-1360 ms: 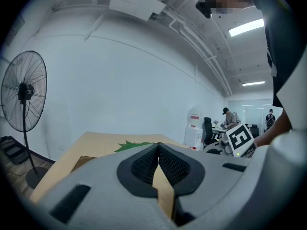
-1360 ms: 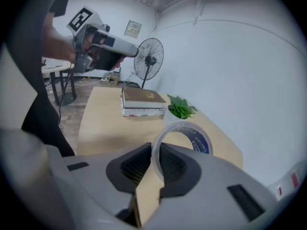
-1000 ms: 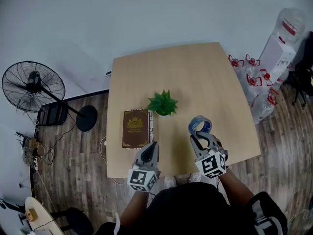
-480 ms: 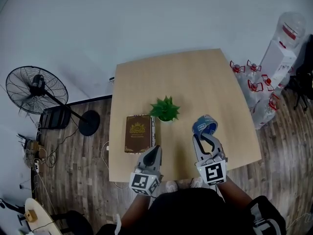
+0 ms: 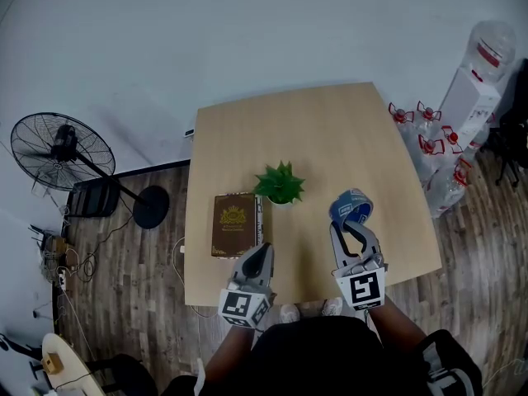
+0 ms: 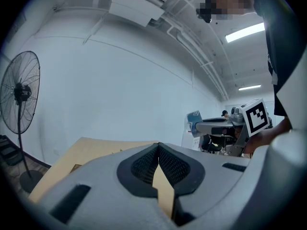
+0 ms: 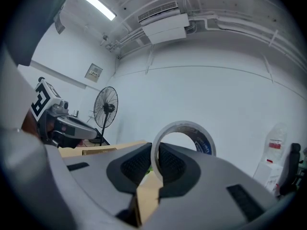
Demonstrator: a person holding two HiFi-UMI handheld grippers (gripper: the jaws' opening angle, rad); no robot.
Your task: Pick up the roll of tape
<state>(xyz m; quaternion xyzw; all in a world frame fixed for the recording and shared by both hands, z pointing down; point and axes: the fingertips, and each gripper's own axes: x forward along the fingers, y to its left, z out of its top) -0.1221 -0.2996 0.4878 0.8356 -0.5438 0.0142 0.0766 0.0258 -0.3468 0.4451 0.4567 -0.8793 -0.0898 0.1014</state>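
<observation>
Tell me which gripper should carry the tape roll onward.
Right. The right gripper is shut on the roll of tape, gripping its wall; the left gripper is shut and empty, near the book.

Probably an office or lab room: plain white walls, a wood-plank floor (image 5: 124,271), and a pale wooden surface (image 5: 330,139) ahead of the fingers. A pedestal fan (image 5: 62,151) stands well left of the left fingers (image 5: 260,256). Water jugs (image 5: 429,148) and a dispenser (image 5: 480,77) stand right of the right fingers (image 5: 338,238). An air-conditioning unit (image 7: 165,27) and a strip light (image 7: 96,3) hang above.

1. Bench (image 5: 313,139): pale wood, smooth, matt.
2. Roll of tape (image 7: 203,145): glossy plastic film.
3. Book (image 5: 233,225): brown cover, gilt embossing.
4. Right gripper (image 7: 154,159): matt grey plastic; pads (image 7: 136,165) black, mesh-textured.
5. Floor (image 5: 124,287): dark wood planks.
</observation>
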